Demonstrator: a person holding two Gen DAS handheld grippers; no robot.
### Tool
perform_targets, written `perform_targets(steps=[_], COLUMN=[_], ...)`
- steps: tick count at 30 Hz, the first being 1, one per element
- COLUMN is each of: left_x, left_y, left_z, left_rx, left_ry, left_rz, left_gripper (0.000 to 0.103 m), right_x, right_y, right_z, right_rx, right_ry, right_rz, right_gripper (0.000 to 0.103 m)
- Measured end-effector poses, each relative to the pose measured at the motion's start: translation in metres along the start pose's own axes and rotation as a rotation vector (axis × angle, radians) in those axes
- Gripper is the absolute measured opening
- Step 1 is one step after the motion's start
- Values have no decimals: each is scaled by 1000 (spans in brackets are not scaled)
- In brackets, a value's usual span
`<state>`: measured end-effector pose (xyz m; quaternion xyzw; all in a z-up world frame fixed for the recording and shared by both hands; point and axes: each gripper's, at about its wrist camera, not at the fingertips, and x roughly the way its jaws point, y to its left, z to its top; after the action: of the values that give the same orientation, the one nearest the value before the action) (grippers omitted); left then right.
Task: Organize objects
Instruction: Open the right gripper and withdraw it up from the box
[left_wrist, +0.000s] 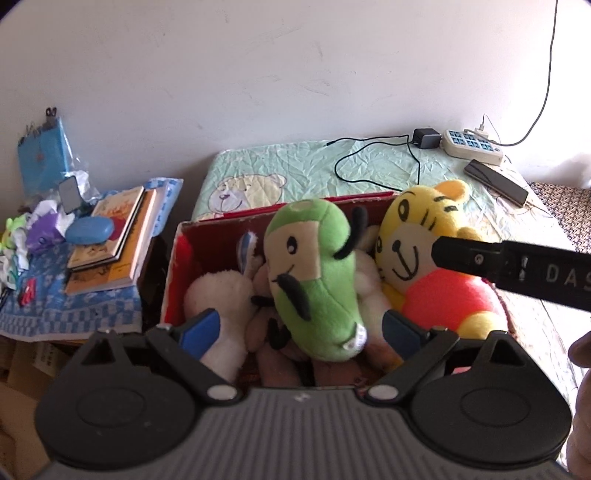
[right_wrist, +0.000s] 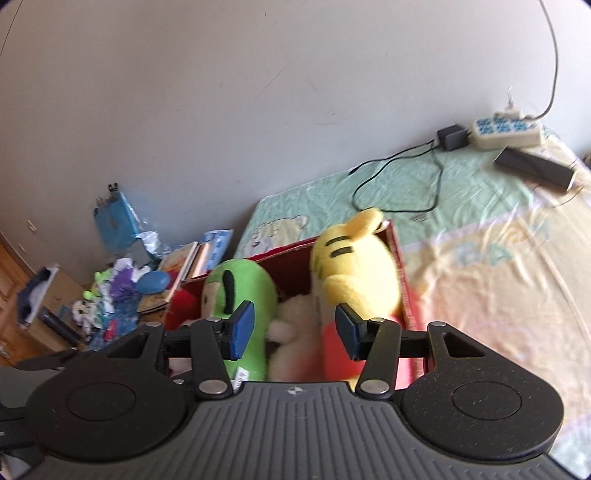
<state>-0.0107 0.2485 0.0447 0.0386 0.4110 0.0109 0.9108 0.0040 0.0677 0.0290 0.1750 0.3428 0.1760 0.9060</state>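
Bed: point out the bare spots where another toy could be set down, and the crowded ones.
Free: the bed sheet right of the red box, short of the black cable, and the bear print behind the box. Crowded: the box, packed with plush toys, the far corner with the power strip, and the side table under books.

Ahead of the left gripper (left_wrist: 301, 328), the open box (left_wrist: 177, 258) sits on the bed (left_wrist: 369, 166). Inside, the frog plush (left_wrist: 314, 280) lies between its fingers, the tiger plush (left_wrist: 436, 258) to the right. Books (left_wrist: 114, 243) are stacked left; the power strip (left_wrist: 472, 146) lies behind.
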Motion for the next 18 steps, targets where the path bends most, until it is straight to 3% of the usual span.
perform_targets(steps=[7,11,18], left_x=[-10,-13,-16], left_y=[-33,-58,-105], left_z=[-2,-4,-10], left_rx=[-11,-5,27], left_ry=[14,24,45], left_rz=[37,51,50], left_gripper=[96,96,96], right_x=[-21,-34,-54], right_y=[-13,-31,-66], right_z=[-2,0,0], right_rx=[-86,-107,-121], right_ry=[-44,-63,-80], right_rz=[-88,-157,-240], right_gripper=[62,75,77])
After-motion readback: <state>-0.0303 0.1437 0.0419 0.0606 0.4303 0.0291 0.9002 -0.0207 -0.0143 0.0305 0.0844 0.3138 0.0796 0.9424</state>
